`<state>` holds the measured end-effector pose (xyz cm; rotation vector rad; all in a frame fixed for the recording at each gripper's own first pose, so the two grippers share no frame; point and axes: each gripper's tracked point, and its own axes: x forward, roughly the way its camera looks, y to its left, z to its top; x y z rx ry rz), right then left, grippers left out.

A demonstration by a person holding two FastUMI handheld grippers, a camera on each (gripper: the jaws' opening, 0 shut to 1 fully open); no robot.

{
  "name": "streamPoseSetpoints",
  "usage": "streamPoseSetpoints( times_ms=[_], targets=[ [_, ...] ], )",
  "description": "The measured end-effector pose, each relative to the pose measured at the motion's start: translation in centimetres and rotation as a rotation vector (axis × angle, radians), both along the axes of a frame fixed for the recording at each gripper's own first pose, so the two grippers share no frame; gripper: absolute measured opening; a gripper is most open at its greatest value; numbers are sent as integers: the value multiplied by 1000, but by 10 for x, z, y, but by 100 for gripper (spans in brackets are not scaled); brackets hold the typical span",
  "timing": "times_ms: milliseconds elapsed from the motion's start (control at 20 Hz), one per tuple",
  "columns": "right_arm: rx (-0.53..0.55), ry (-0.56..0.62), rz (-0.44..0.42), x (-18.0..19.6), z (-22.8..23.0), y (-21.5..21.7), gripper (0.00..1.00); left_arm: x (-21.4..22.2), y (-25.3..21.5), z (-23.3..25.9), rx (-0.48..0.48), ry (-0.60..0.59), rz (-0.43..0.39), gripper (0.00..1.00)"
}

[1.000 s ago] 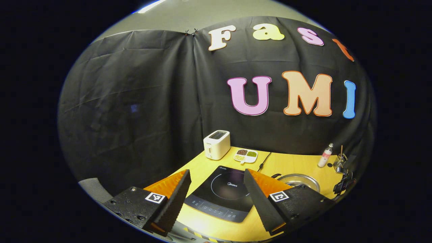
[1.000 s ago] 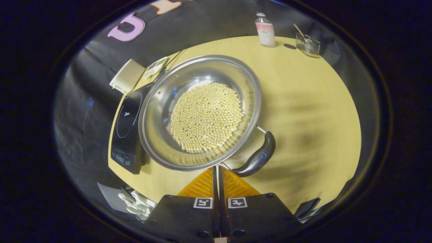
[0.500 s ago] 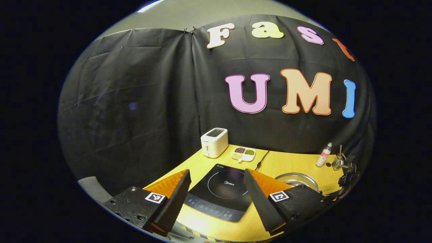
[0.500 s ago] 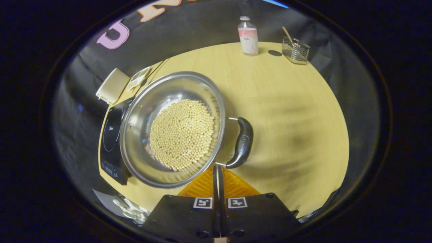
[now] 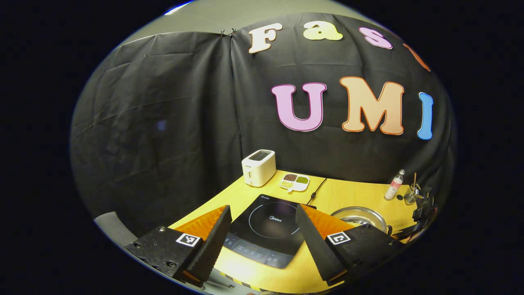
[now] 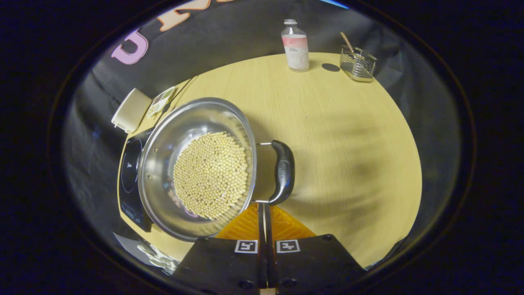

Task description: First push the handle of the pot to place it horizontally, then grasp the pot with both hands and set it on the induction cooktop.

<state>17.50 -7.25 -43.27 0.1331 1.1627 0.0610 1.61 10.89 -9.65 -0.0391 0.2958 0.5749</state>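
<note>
So, 1 pot (image 6: pixel 196 168), 1 handle (image 6: pixel 283 172); right hand-held gripper (image 6: pixel 264 209) closed empty, left hand-held gripper (image 5: pixel 262 229) wide open.

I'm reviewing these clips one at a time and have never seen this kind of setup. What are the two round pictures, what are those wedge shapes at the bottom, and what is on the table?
There is no robot arm here: a person holds a two-finger gripper in each hand, and a fisheye camera rides on each one.

The left gripper view looks across the yellow wooden table. The wedges at its bottom are the left gripper, its fingers wide apart and holding nothing. Beyond them lie the flat black induction cooktop, a white toaster and a small white divided dish of beans.

The right gripper view looks down on the shiny steel pot of pale beans with its black loop handle. The right gripper, fingers closed together, has its tips at the handle's near end. At the far edge stand a clear bottle with a pink label and a small wire basket.
</note>
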Motion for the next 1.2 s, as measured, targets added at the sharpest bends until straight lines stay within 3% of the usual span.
streamPoseSetpoints(
  times_ms=[300,400,450,600,1050,1150,1200],
  targets=[
    [9,12,28,7,2,-3,0,19,-8,-15,-34,20,-13,97],
    [29,33,50,2,2,-4,5,29,-12,-28,-62,28,-28,97],
    [51,43,60,0,2,-3,0,36,-14,-38,-80,43,-40,97],
    [95,71,79,-6,-1,-1,13,57,-18,-63,-123,78,-80,97],
    [35,48,208,-17,-3,4,19,120,-9,-120,-198,197,-221,97],
    [-91,105,265,-29,-19,-13,24,134,-9,-127,-196,213,-254,96],
    [-155,118,292,-32,-32,-21,42,141,-10,-130,-194,219,-270,96]
  ],
)
